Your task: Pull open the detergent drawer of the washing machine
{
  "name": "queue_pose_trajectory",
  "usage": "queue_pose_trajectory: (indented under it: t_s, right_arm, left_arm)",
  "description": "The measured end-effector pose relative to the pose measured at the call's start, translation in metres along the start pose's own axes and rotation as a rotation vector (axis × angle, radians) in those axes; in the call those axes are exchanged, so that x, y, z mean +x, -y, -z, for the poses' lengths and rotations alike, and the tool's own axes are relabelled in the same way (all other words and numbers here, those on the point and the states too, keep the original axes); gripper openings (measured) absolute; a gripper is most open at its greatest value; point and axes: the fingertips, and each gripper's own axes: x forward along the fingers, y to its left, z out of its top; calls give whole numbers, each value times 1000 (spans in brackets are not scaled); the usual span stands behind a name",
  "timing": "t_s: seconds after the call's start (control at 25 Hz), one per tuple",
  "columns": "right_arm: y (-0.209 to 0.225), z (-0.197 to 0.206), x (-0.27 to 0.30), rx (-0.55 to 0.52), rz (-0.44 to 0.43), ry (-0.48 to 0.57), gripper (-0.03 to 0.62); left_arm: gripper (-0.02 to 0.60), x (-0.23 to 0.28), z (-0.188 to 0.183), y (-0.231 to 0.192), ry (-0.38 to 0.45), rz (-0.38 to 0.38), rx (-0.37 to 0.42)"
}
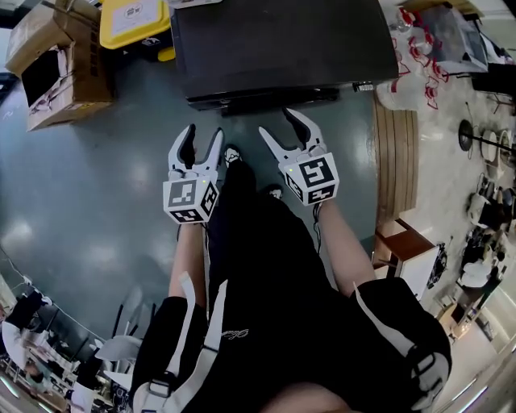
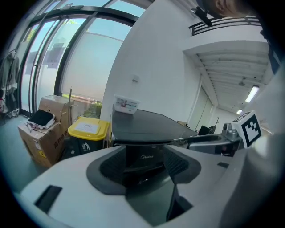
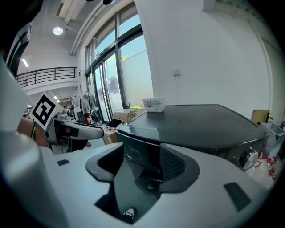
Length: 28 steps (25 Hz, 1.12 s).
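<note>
- Two grippers are open wide and hold nothing. The left gripper (image 1: 202,139) and the right gripper (image 1: 287,133) sit side by side in the middle of the head view, both aimed at the top of the frame.
- Just past their tips stands the dark washing machine (image 1: 282,48), at the top middle. They do not touch it yet.
- The detergent drawer should be on the machine's front, near its top edge. That front shows between the jaws in both gripper views, but I cannot pick out the drawer itself.
- To do this well, I think one gripper should reach the drawer's lip, close on it softly, and pull straight back, not sideways.
- A small white box (image 2: 126,104) sits on the machine's top. A hard tug could shake it.
- The floor (image 1: 97,185) is grey and shiny. A cardboard box (image 1: 56,64) and a yellow bin (image 1: 133,24) stand at the upper left, by big windows (image 2: 58,67).
</note>
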Motion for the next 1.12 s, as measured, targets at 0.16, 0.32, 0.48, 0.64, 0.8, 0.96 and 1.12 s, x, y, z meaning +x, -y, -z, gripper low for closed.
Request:
queue_pose_trajectory:
  t_s: [0.16,0.32,0.48,0.64,0.8,0.96,1.12]
  right_arm:
    - [4,28,16,21,19,-28,264]
    - [11,44,34,42,32,-35,264]
    - [12,52,50,53,34,-40,264]
    - [19,58,63,53,54,-61,273]
    - [29,58,71,67,76,-73,279]
    - [30,57,79,67,76,-75,282]
    - [29,56,86,62,80,-77,285]
  left_arm:
    - [259,11,25,-9,-34,21,24]
    - [259,22,41,-27,-49,3,-7]
    - [259,36,51,-40,-74,-5,9]
    - [259,52,55,-51,-77,3,-1]
    - [259,61,53,-55,-76,36,1]
    - [259,67,51,-57,-91,39,27]
    - [259,73,50,-55,-96,42,35]
